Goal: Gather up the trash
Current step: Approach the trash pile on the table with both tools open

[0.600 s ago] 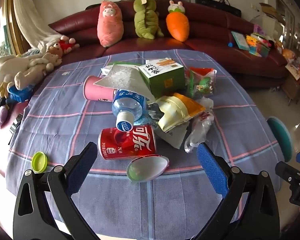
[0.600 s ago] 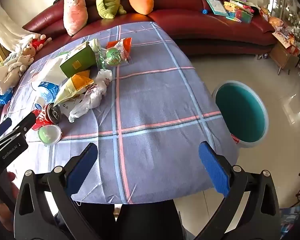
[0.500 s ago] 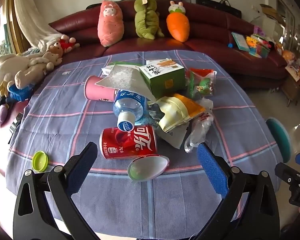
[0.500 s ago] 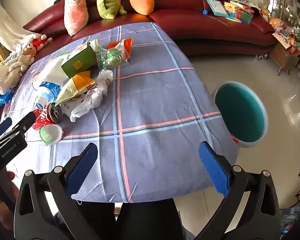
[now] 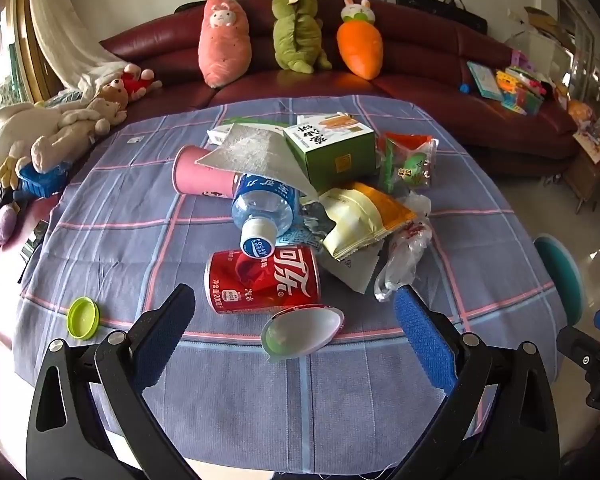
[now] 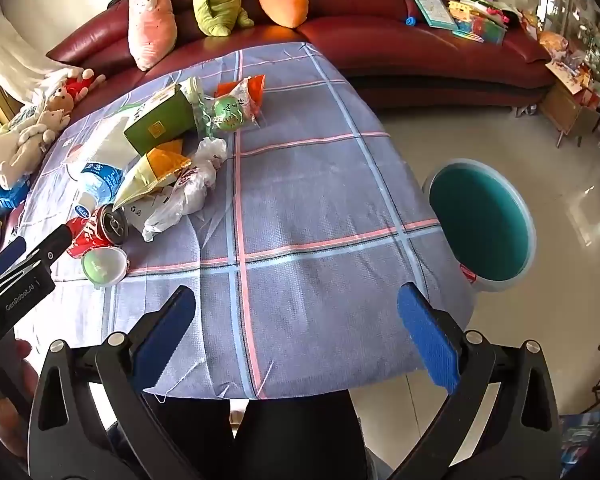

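A heap of trash lies mid-table: a red cola can (image 5: 262, 281) on its side, a clear plastic cup lid (image 5: 302, 332) in front of it, a water bottle (image 5: 265, 209), a pink paper cup (image 5: 202, 176), a green carton (image 5: 334, 152), a yellow snack bag (image 5: 360, 218) and a crumpled plastic bag (image 5: 406, 254). A green cap (image 5: 83, 317) lies apart at the left. My left gripper (image 5: 292, 332) is open, just short of the lid and can. My right gripper (image 6: 294, 330) is open over bare cloth near the front edge, with the teal bin (image 6: 480, 220) on the floor to its right.
The table wears a blue plaid cloth (image 6: 308, 184). A dark red sofa (image 5: 420, 64) with plush toys curves behind it, and more stuffed animals (image 5: 48, 132) pile at the left. A person's dark-clothed legs (image 6: 292, 436) stand at the table's front edge.
The left gripper has crept slightly toward the can and lid. The right gripper has barely shifted. Both stay open.
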Available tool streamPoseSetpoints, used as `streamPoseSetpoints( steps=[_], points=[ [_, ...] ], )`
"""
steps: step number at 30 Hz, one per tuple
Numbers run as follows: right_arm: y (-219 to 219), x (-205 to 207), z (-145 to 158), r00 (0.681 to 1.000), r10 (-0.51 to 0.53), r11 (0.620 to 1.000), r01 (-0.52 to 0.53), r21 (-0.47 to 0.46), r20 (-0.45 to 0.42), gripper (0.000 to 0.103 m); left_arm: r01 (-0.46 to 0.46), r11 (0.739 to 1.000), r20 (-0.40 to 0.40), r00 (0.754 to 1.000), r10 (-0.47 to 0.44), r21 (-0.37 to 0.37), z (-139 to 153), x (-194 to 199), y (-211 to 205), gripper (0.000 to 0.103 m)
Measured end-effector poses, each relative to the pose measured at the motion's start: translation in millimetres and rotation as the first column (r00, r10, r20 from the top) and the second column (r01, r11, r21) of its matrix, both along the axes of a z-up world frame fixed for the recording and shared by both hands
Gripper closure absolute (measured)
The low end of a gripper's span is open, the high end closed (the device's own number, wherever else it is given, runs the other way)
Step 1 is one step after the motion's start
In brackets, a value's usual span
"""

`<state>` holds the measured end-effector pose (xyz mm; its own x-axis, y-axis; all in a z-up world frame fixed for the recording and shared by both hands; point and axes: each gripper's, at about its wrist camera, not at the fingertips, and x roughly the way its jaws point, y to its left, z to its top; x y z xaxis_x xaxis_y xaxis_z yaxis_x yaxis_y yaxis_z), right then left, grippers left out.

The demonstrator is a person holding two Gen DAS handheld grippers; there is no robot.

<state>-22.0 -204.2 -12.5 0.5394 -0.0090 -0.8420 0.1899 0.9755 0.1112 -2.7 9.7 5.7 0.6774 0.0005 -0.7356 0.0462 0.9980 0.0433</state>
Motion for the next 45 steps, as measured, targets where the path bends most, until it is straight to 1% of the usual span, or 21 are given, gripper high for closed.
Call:
streamPoseSetpoints(
  steps=[10, 29, 37, 45],
  points=[
    [1, -3, 1, 1.0, -0.003, 1.0, 0.003, -0.027, 0.013, 0.006, 0.002, 1.0, 0.009, 1.0, -0.002, -0.002, -2, 2, 0, 0.004],
    [1, 0, -7, 1.0, -0.016, 0.999, 0.015, -0.05, -0.004, 0.006, 0.016, 1.0, 0.002, 1.0, -0.016, -0.016, -4, -3, 4, 0.004],
    [3, 4, -17, 1.0, -0.008, 0.998, 0.007, -0.06, -0.023, 0.006, 0.016, 1.0, -0.014, 1.0, -0.017, -0.019, -13, 1, 8, 0.004],
    [-1, 10, -18, 1.0, -0.007, 0.998, 0.005, -0.062, -0.025, 0.006, 0.029, 0.999, -0.023, 0.999, -0.03, -0.012, -17, 7, 8, 0.004]
  ],
)
